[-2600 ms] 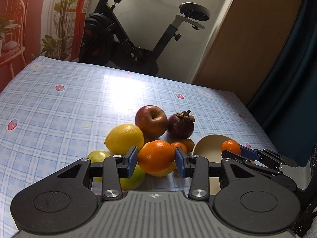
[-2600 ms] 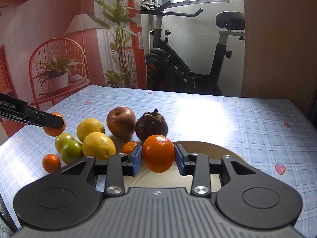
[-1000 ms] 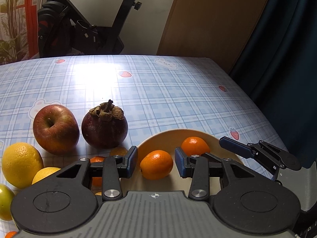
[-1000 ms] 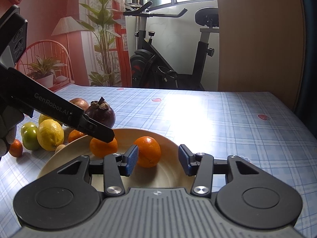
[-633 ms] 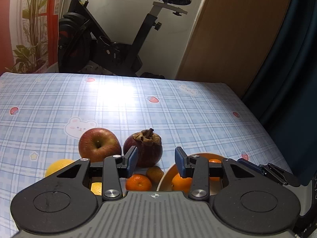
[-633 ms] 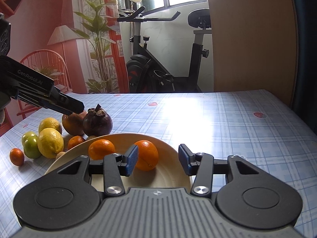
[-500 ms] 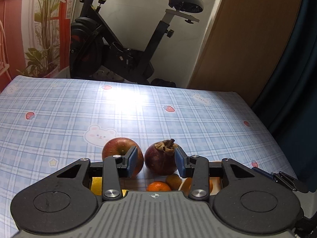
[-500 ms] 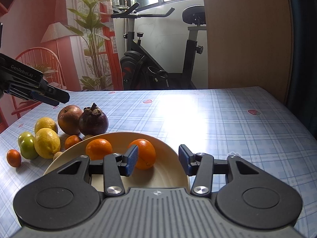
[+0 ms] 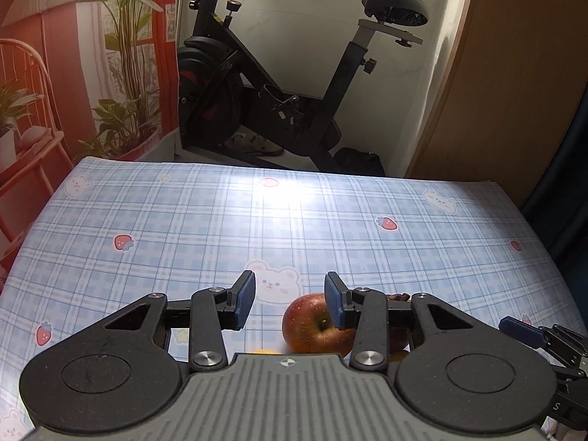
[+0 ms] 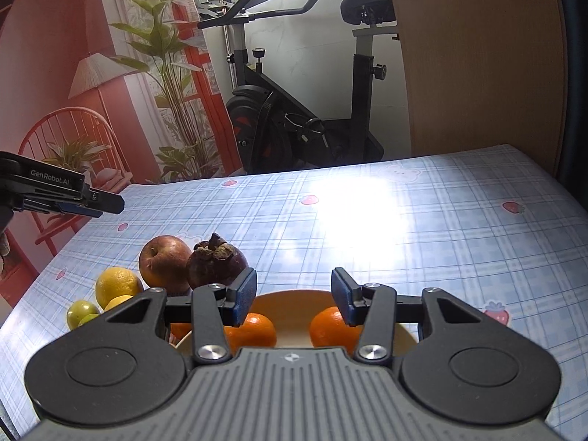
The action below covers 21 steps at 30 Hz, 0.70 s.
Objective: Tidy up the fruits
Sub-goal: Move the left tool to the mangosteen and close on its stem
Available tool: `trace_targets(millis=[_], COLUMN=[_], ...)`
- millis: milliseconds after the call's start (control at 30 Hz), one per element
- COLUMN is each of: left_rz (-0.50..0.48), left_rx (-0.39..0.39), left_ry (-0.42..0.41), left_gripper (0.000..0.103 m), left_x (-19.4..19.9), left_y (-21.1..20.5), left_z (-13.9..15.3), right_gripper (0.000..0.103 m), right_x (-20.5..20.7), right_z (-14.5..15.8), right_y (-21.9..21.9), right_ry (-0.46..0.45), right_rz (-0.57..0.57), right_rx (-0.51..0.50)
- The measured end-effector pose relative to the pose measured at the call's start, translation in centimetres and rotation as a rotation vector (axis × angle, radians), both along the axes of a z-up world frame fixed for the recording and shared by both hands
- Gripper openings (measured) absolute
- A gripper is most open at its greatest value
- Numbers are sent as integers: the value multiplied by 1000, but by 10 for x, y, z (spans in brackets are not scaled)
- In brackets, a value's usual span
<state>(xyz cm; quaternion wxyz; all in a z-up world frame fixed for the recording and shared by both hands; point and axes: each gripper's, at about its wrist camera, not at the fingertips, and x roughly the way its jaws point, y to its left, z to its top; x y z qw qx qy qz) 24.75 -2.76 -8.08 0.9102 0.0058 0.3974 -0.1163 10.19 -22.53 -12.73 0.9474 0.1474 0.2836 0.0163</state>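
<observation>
Fruits lie in two groups below the right gripper (image 10: 294,296), whose jaws stand apart with nothing between them. Nearest, just under its fingers, a cream plate (image 10: 294,303) holds two oranges: one orange (image 10: 253,332) sits below the left jaw and the other orange (image 10: 332,327) below the right jaw, with bare plate showing in the gap between. A sliver of a third, smaller orange fruit (image 10: 180,329) peeks out at the plate's left rim, behind the left finger's arm. Further left of the jaws, off the plate, are two lemons (image 10: 117,284), one largely hidden, and two green fruits (image 10: 81,312) at the table's near edge. Just beyond the left jaw stand one red apple (image 10: 165,268) and one dark mangosteen (image 10: 217,262), touching each other. Past them the blue checked tablecloth (image 10: 367,228) runs bare to its far edge, and an exercise bike (image 10: 294,117) stands behind the table. The left gripper (image 9: 290,299) hangs above the table to the left of the fruit, its jaws likewise parted and holding nothing; in its own view the apple sits below its right jaw, partly covered by it, the mangosteen is almost wholly hidden behind that finger's arm, and a trace of yellow-orange fruit shows at the body's front edge. The right gripper's fingertip shows at that view's lower right corner.
</observation>
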Motion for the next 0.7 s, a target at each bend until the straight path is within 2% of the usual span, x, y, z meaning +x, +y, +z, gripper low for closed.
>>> trace_targets(millis=[433, 700], left_rz=[-137, -199], left_rx=[-118, -120], left_ry=[155, 170], left_gripper=[44, 44], left_x=[29, 32], left_y=[-35, -46], left_z=[-45, -54], right_gripper=[57, 58], right_x=[53, 67], right_z=[-14, -25], right_y=[43, 48], right_ry=[63, 82], right_rz=[148, 168], right_rx=[-40, -25])
